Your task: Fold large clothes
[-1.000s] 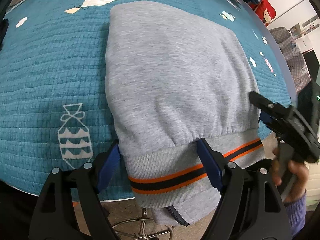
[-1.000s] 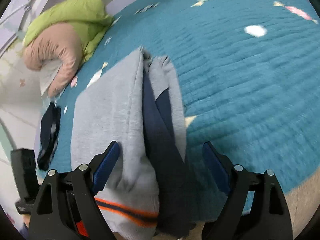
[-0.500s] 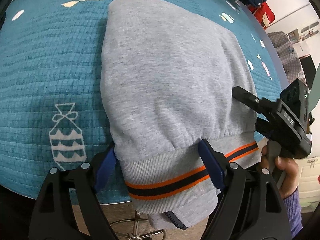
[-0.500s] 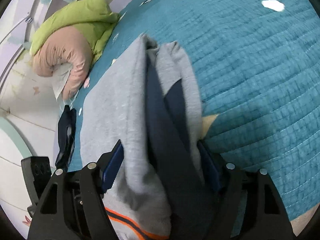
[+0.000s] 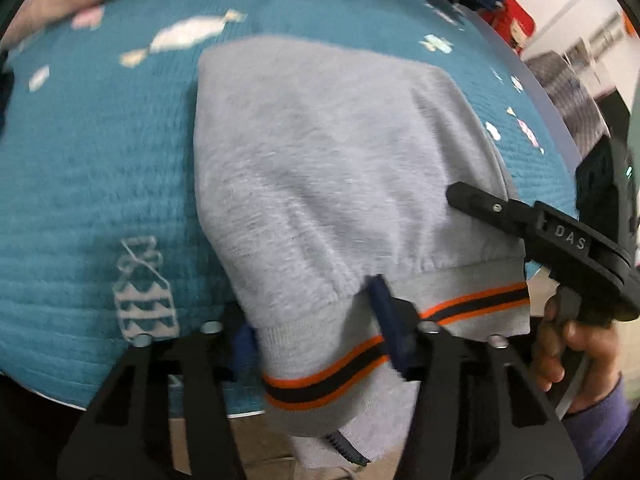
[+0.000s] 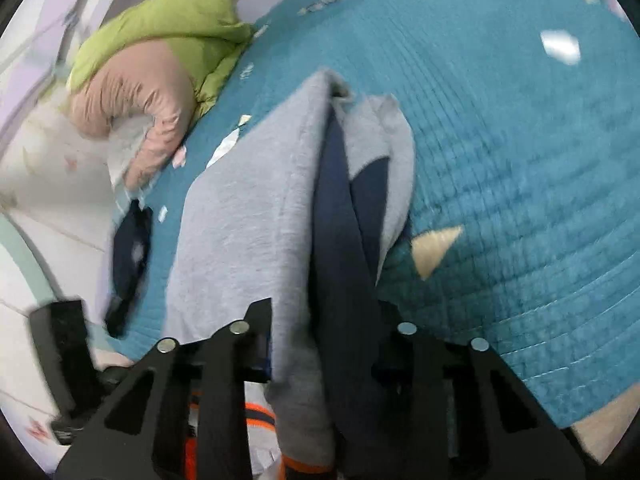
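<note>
Green-pink quilt [image 6: 160, 56], dark garment [image 6: 130, 256], teal bedspread [image 6: 520, 160]

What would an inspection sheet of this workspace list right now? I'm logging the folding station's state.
Surface: teal quilted bedspread with candy and bottle prints.
Job's things: grey sweatshirt, folded on the bedspread; its orange-and-black striped hem hangs past the near edge, and navy lining shows along its side.
Clutter: green and pink puffer jacket at the far corner; dark garment beside the sweatshirt.
Grippers: left tool shut on the hem; right tool shut on the sweatshirt's side edge.
Cables: nothing seen.
Surroundings: red item and a white wall beyond the bed; blurred.
</note>
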Available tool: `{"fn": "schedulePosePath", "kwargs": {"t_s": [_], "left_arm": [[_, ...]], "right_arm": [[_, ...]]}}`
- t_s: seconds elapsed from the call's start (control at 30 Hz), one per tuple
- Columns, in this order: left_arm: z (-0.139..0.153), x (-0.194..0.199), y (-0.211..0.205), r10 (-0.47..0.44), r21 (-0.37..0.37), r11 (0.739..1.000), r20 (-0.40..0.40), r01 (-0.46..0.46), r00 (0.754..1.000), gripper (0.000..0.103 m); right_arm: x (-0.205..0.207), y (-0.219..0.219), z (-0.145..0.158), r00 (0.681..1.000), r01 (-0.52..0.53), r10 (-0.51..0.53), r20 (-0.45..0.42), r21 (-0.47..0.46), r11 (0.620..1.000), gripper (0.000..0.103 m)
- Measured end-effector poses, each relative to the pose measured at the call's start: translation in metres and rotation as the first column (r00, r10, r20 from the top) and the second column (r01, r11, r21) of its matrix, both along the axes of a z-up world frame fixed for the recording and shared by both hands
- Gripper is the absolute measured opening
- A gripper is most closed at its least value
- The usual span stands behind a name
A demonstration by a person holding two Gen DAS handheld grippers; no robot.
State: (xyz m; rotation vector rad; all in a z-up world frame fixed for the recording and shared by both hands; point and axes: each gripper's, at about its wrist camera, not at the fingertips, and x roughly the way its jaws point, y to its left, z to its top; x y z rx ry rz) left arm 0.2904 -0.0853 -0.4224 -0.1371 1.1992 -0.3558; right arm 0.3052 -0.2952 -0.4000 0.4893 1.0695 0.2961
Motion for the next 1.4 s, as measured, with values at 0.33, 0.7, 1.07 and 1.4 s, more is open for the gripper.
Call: {"fn": "schedulePosePath", "kwargs": {"t_s": [0.33, 0.7, 1.07, 1.4], "left_arm": [[0.063, -0.024, 0.024, 0.001, -0.026, 1.0, 0.152, 0.003, 0.988, 0.038], [0.136, -0.035, 0.166, 0.213, -0.05, 0.977, 0.297, -0.207, 0.931, 0.038], [0.166, -0.007, 0.375, 0.382, 0.059, 0.899, 0.375, -0.434, 0.844, 0.038], [0.101, 0.04, 0.507, 0.479, 0.071, 0.85, 0.307, -0.522, 0.822, 0.047]], "right_arm": [[-0.02, 0.077, 0.074, 0.974, -0.109, 0.146, 0.171, -0.209, 0.972, 0.026], [0.006, 0.216, 0.134, 0.897, -0.285, 0.332, 0.293, -0.19, 0.939, 0.026], [0.086, 0.454, 0.133, 0.793, -0.503, 0.505, 0.34, -0.1, 0.858, 0.026], [0.143, 0.576, 0.06, 0.809, -0.534, 0.542, 0.227, -0.1, 0.839, 0.038]]}}
